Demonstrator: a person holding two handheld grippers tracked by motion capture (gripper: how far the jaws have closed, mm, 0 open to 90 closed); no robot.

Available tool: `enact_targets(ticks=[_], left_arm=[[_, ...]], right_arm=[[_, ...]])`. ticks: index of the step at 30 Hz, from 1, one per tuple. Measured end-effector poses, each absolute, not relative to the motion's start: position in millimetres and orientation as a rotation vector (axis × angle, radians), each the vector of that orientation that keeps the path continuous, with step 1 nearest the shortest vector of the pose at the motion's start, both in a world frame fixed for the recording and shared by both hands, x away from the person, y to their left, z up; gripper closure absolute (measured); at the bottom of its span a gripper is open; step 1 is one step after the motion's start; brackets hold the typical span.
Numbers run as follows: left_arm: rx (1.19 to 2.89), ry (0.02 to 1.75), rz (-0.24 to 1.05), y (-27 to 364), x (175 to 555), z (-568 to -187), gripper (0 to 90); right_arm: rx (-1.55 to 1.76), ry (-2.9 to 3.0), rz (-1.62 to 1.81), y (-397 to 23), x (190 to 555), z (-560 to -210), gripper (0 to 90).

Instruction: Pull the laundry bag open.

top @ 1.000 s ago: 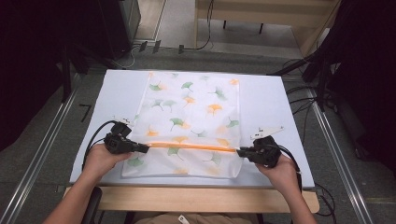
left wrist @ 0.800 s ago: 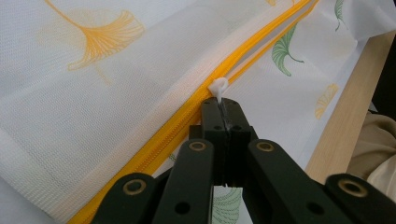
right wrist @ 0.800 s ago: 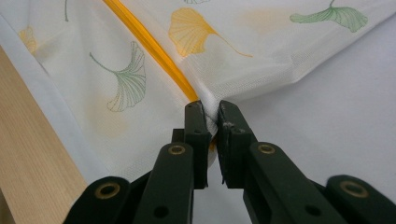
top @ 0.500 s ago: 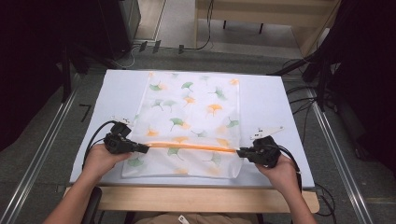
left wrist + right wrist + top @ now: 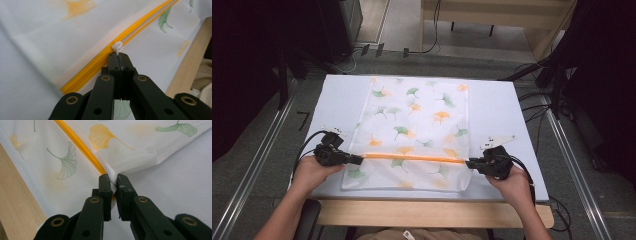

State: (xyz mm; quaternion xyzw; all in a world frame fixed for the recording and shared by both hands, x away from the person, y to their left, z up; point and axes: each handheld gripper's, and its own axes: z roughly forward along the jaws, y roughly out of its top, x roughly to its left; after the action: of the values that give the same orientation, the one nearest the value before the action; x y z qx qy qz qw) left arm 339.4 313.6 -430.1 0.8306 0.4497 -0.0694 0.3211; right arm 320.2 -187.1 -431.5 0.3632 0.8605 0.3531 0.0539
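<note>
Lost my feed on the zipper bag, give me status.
Left gripper shut on white zipper pull. Right gripper pinching bag edge at zipper's end. Bag flat on table, nothing in the way.

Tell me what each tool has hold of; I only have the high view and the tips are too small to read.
Observer: The left tool is shut on the white zipper pull, at the left end of the orange zipper.
Operator: Now the right one.
Observer: The right tool pinches the edge of the mesh bag where the zipper ends; fabric bunches between its tips.
Operator: Say whether the zipper is open.
Observer: In the left gripper view its two orange strips run side by side ahead of the pull with a thin seam between them; I cannot tell whether they are joined.
</note>
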Motion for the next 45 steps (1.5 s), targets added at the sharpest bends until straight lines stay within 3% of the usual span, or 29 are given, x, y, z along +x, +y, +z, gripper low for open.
enact_targets(ticks=[45], left_arm=[[2.164,1.176,-0.223,319.3,336.5,-431.3,90.0]], right_arm=[[1.125,2.622,1.064,-189.4,321.9,-434.9,84.9]])
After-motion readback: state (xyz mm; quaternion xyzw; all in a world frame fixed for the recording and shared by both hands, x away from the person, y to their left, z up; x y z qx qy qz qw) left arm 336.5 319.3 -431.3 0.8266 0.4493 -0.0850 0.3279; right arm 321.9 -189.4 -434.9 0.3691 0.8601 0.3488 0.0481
